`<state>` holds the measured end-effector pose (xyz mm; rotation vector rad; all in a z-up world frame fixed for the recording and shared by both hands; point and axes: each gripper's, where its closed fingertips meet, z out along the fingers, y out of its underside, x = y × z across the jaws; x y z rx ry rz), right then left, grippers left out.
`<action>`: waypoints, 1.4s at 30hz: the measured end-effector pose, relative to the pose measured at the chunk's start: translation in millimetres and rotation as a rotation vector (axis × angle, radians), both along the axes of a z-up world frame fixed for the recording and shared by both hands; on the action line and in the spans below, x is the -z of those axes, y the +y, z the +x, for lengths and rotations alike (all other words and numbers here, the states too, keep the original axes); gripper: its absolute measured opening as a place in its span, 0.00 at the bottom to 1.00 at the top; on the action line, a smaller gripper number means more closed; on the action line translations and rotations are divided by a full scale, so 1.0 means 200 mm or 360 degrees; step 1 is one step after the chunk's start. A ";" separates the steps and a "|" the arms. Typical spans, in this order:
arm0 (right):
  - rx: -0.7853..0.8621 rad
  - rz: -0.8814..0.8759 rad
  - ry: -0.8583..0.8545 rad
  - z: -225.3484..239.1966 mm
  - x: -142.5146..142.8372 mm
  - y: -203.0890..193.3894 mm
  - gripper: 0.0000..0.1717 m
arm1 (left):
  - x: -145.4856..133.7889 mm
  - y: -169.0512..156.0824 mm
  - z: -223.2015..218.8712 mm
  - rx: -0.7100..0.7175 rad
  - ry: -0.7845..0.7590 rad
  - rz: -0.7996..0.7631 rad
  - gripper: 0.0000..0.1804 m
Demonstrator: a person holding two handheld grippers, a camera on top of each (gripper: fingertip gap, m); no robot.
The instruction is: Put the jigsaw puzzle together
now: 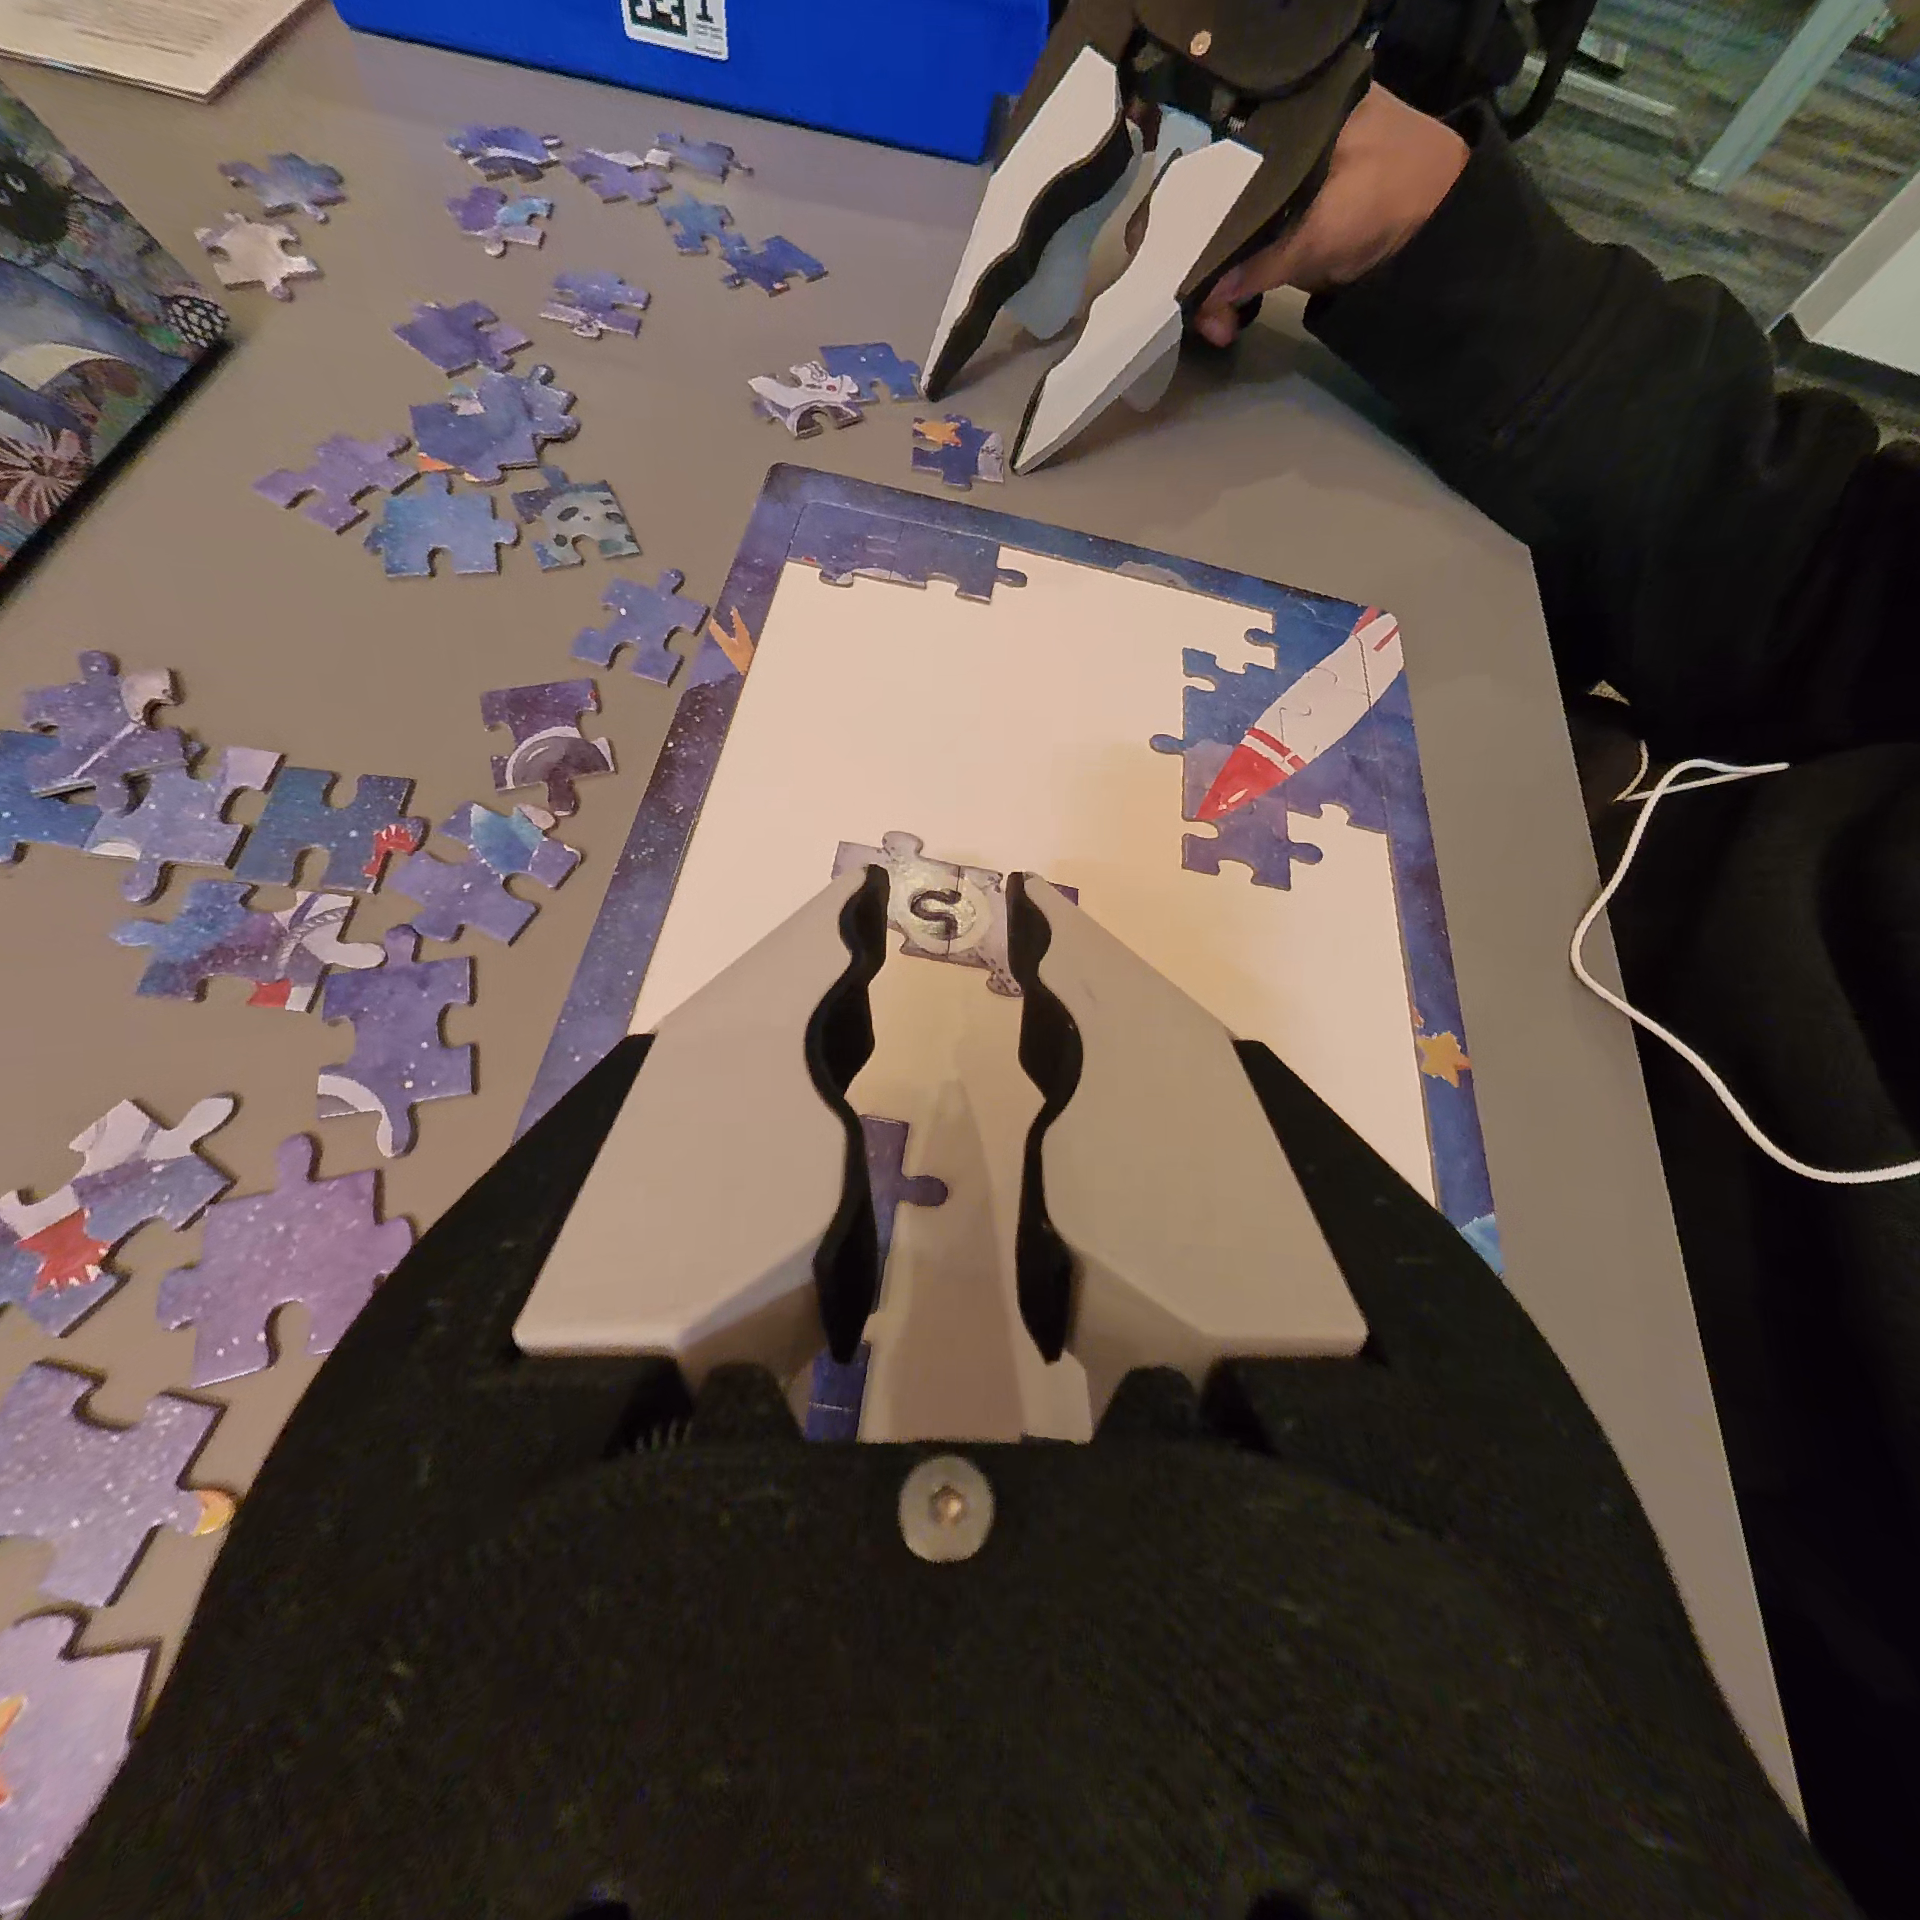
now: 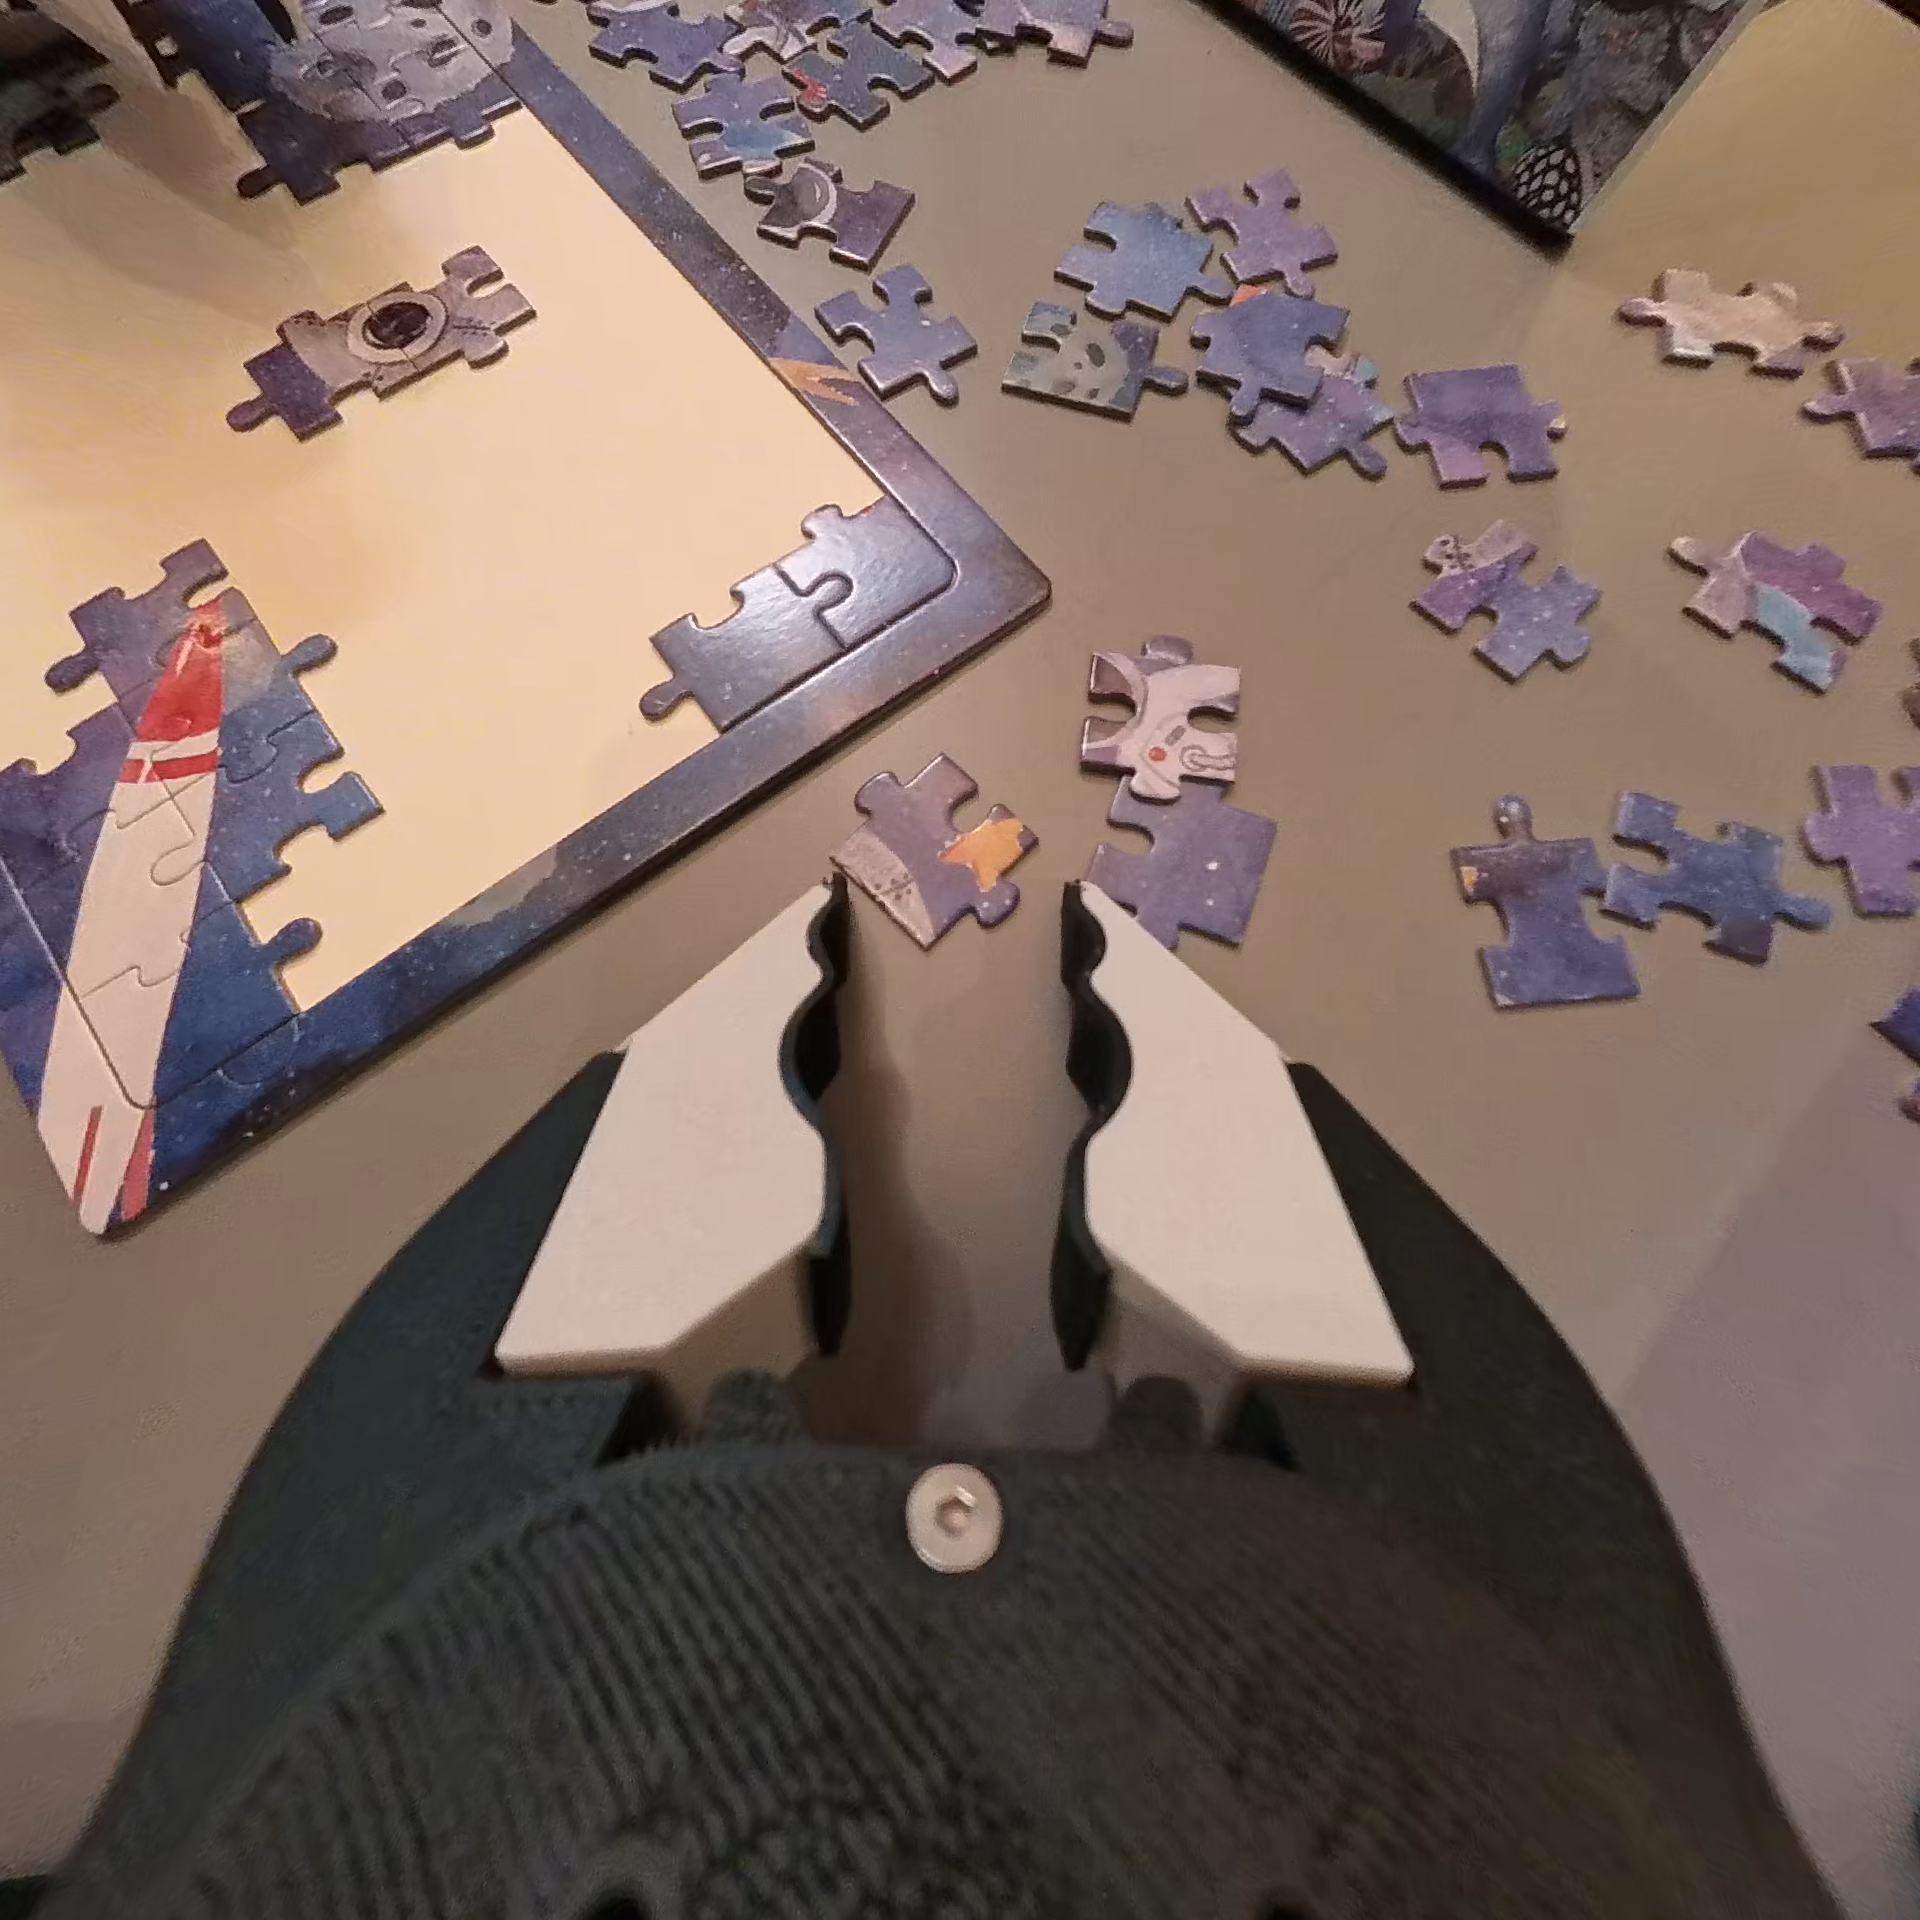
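The puzzle tray (image 1: 665,831) lies flat on the grey surface (image 1: 312,644), its long axis running away from the left gripper (image 1: 945,894). That gripper reaches low over the tray's cream bed, its jaws a little apart, tips on or just above a joined pair of grey pieces (image 1: 940,914) near the tray's middle; whether the pads press on the pair cannot be told. The pair's long axis runs across the tray.

Beyond the tray's far corner the right gripper (image 2: 951,894) points steeply down, held by a hand (image 1: 1340,208) in a dark sleeve. Its jaws stand wide apart and hold nothing, tips at the surface. A piece with an orange star (image 2: 940,847) lies flat just ahead of them, touching neither pad clearly. Loose pieces (image 2: 1288,343) are scattered beside the tray.
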<state>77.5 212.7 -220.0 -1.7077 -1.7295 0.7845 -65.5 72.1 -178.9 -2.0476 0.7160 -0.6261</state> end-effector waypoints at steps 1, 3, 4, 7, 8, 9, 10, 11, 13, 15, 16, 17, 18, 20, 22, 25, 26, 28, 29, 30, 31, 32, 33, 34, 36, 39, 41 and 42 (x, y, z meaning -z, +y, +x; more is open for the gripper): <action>-0.0004 0.0001 0.0000 0.00 0.00 0.00 0.23 | 0.00 0.00 0.00 0.0000 0.0003 0.0000 0.12; -0.0018 0.0003 0.0001 0.00 0.00 -0.01 0.21 | 0.00 0.00 0.00 -0.0002 0.0005 0.0000 0.12; -0.0024 0.0004 0.0001 0.00 0.00 -0.01 0.20 | 0.00 0.00 0.00 -0.0002 0.0006 -0.0001 0.12; -0.0032 0.0005 0.0001 0.00 0.00 -0.02 0.18 | 0.01 0.00 0.00 -0.0004 0.0010 -0.0003 0.12; -0.0037 0.0005 0.0001 0.00 0.00 -0.02 0.17 | 0.01 0.00 0.00 -0.0004 0.0011 -0.0004 0.12; -0.0041 0.0006 0.0001 0.00 0.00 -0.02 0.17 | 0.01 0.00 0.00 -0.0004 0.0014 -0.0004 0.12; -0.0043 0.0006 0.0002 0.00 0.00 -0.02 0.16 | 0.01 0.00 0.00 -0.0005 0.0016 -0.0004 0.12; -0.0045 0.0006 0.0002 0.00 0.00 -0.02 0.16 | 0.01 0.00 0.00 -0.0005 0.0018 -0.0006 0.12; -0.0051 0.0005 0.0002 0.00 0.00 -0.03 0.16 | 0.01 0.00 0.00 -0.0005 0.0020 -0.0008 0.12; -0.0057 0.0006 0.0002 0.00 0.00 -0.03 0.15 | 0.01 0.00 0.00 -0.0005 0.0021 -0.0008 0.12; -0.0058 0.0006 0.0002 0.00 0.00 -0.03 0.15 | 0.01 0.00 0.00 -0.0005 0.0022 -0.0007 0.12; -0.0059 0.0006 0.0002 0.00 0.00 -0.03 0.14 | 0.01 0.00 0.00 -0.0005 0.0022 -0.0007 0.12; -0.0060 0.0007 0.0002 0.00 0.00 -0.03 0.14 | 0.01 0.00 0.00 -0.0005 0.0021 -0.0006 0.12; -0.0061 0.0007 0.0002 0.00 0.00 -0.03 0.14 | 0.01 0.00 0.00 -0.0005 0.0022 -0.0007 0.12; -0.0061 0.0008 0.0002 0.00 0.00 -0.03 0.14 | 0.01 0.00 0.00 -0.0005 0.0022 -0.0007 0.12; -0.0062 0.0009 0.0002 0.00 0.00 -0.03 0.14 | 0.01 0.00 0.00 -0.0005 0.0023 -0.0005 0.12; -0.0062 0.0010 0.0002 0.00 0.00 -0.03 0.14 | 0.01 0.01 0.00 -0.0005 0.0023 -0.0006 0.12; -0.0063 0.0015 0.0003 0.00 0.00 -0.03 0.14 | 0.01 0.01 0.00 -0.0005 0.0024 -0.0006 0.12; -0.0065 0.0019 0.0005 0.00 0.00 -0.03 0.14 | 0.01 0.01 0.00 -0.0005 0.0024 -0.0006 0.12; -0.0068 0.0022 0.0009 0.00 0.00 -0.03 0.13 | 0.01 0.01 0.00 -0.0005 0.0024 -0.0007 0.12; -0.0071 0.0023 0.0016 0.00 -0.01 -0.03 0.11 | 0.02 0.01 0.00 -0.0005 0.0025 -0.0007 0.12; -0.0073 0.0024 0.0026 0.00 -0.01 -0.04 0.09 | 0.01 0.01 0.00 -0.0006 0.0024 -0.0005 0.12; -0.0071 0.0024 0.0035 0.00 -0.02 -0.03 0.09 | 0.01 0.00 0.00 -0.0006 0.0024 -0.0005 0.12; -0.0069 0.0020 0.0042 0.00 -0.02 -0.03 0.09 | 0.01 0.01 0.00 -0.0006 0.0024 -0.0005 0.12; -0.0064 0.0015 0.0048 0.00 -0.02 -0.03 0.09 | 0.02 0.00 0.00 -0.0006 0.0025 -0.0006 0.12; -0.0058 0.0018 0.0051 0.00 -0.03 -0.03 0.10 | 0.02 0.00 0.00 -0.0005 0.0026 -0.0006 0.12; -0.0052 0.0021 0.0058 0.00 -0.03 -0.02 0.10 | 0.02 0.00 0.00 -0.0005 0.0026 -0.0006 0.12; -0.0049 0.0023 0.0063 0.00 -0.03 -0.02 0.10 | 0.02 0.00 0.00 -0.0006 0.0026 -0.0005 0.12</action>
